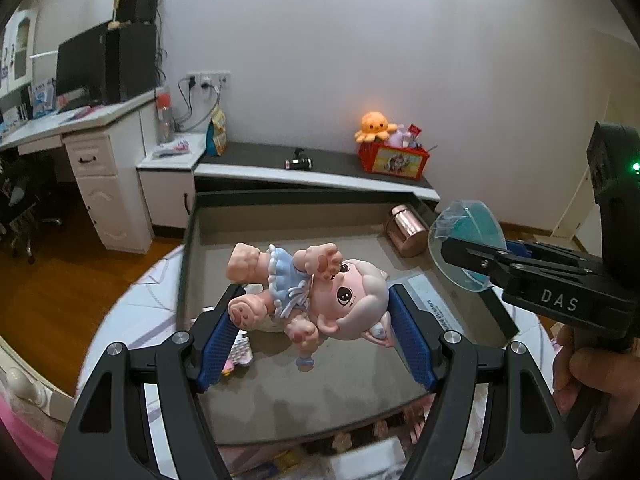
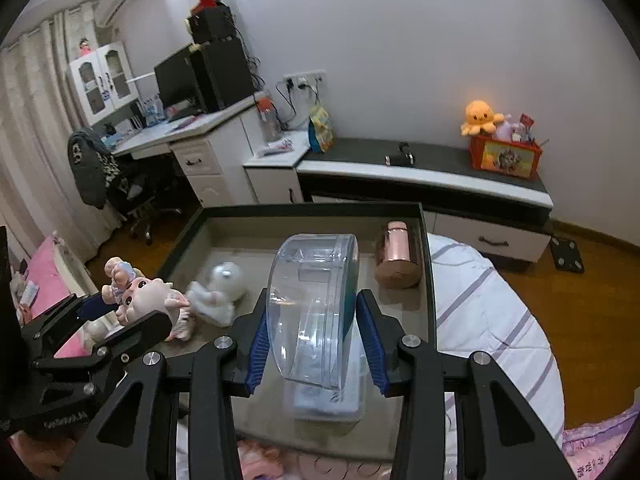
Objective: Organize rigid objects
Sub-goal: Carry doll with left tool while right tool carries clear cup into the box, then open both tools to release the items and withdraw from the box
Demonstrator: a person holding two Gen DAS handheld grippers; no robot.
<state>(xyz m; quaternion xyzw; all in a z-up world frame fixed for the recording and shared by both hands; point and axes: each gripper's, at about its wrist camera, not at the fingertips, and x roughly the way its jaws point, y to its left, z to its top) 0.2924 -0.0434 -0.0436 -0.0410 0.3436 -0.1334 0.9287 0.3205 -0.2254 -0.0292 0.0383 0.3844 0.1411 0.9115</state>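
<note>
My left gripper (image 1: 316, 320) is shut on a pink doll (image 1: 320, 292) in a blue dress, held sideways above the grey tray (image 1: 208, 220). The doll also shows in the right wrist view (image 2: 140, 296), at the left. My right gripper (image 2: 312, 332) is shut on a clear curved plastic container (image 2: 316, 312), held on edge over the tray (image 2: 428, 280). That container (image 1: 466, 240) and the right gripper (image 1: 520, 268) show at the right of the left wrist view. A copper canister (image 2: 398, 256) lies in the tray's far right corner. A white figure (image 2: 220, 292) lies in the tray's left part.
The tray rests on a bed with a white striped cover (image 2: 492, 320). A low cabinet (image 2: 424, 176) along the wall carries a red box of toys (image 2: 506, 156) with an orange octopus plush (image 2: 478, 116). A desk (image 2: 192, 128) with a monitor stands at the left.
</note>
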